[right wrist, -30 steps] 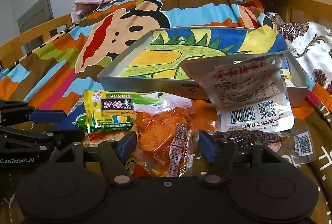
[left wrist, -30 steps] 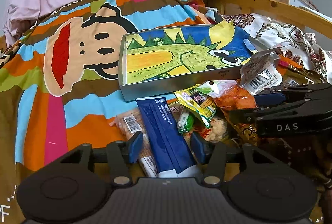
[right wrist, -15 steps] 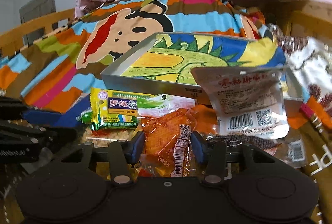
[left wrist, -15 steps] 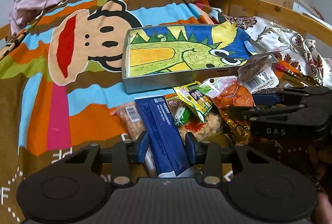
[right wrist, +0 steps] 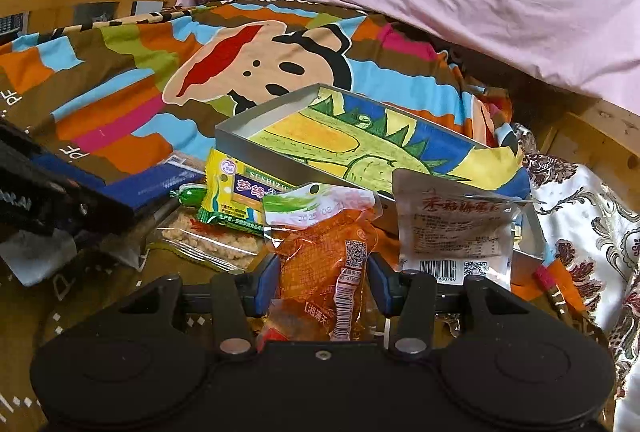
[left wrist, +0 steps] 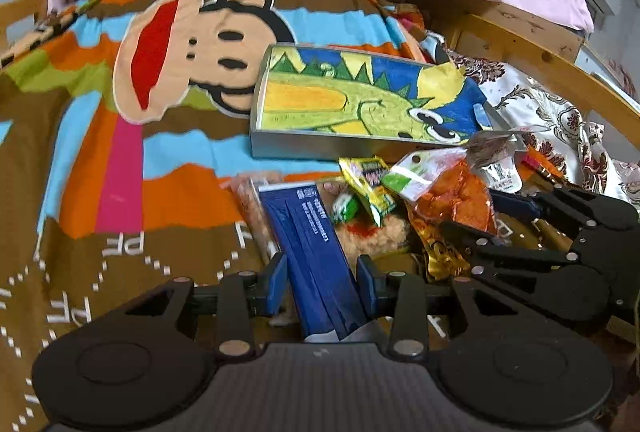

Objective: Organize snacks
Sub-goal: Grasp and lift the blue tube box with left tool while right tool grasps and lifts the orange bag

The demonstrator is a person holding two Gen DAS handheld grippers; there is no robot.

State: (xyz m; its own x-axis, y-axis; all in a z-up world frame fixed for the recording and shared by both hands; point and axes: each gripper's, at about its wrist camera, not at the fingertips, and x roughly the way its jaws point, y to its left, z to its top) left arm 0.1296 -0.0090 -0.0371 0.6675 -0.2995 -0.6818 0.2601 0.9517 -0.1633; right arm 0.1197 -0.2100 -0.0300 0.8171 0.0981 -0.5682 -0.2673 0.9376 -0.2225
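Both jaws clamp slippery packets, the left gripper point(left wrist: 322, 282) a blue packet point(left wrist: 316, 252) and the right gripper point(right wrist: 322, 282) an orange packet point(right wrist: 328, 272), which may slide out before the tray point(left wrist: 320, 148).

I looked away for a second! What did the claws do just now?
Both closed on snacks. The left claw squeezed the blue packet; the right claw squeezed the orange packet and tipped it up. The tray and the other snacks stayed put.

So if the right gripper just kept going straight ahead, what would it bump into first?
Probably the shallow grey tray with the crocodile drawing, just beyond the orange foil snack packet its fingers clamp; depth is hard to judge here.
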